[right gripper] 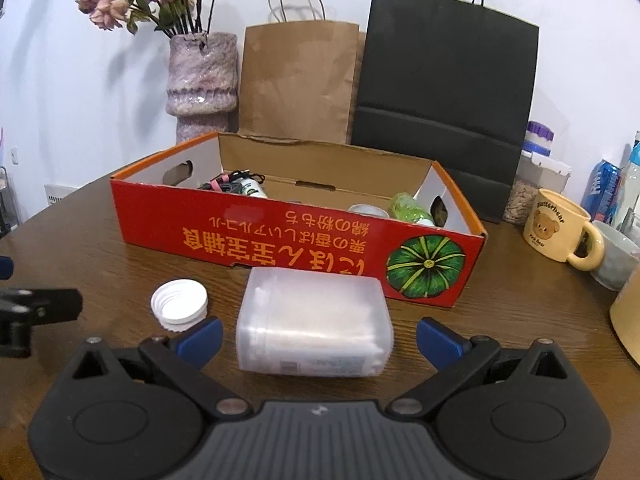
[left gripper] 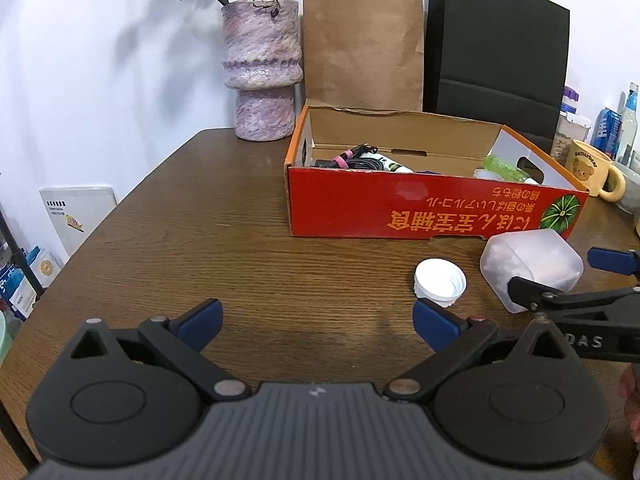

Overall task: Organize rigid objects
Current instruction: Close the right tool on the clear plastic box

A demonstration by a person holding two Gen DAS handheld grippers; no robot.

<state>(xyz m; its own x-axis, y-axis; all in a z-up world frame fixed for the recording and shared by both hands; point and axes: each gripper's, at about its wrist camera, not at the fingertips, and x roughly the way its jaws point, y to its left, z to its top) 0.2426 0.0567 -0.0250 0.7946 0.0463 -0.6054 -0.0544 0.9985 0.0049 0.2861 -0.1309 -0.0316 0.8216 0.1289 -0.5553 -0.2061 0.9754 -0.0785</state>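
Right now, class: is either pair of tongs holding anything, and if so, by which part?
Nothing is held. The left tongs are open over bare table. The right tongs are open on both sides of the frosted plastic container, not touching it.

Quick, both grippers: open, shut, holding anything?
Left gripper: open, empty, white cap just beyond its right finger.
Right gripper: open, straddling the translucent plastic container, not clamped.
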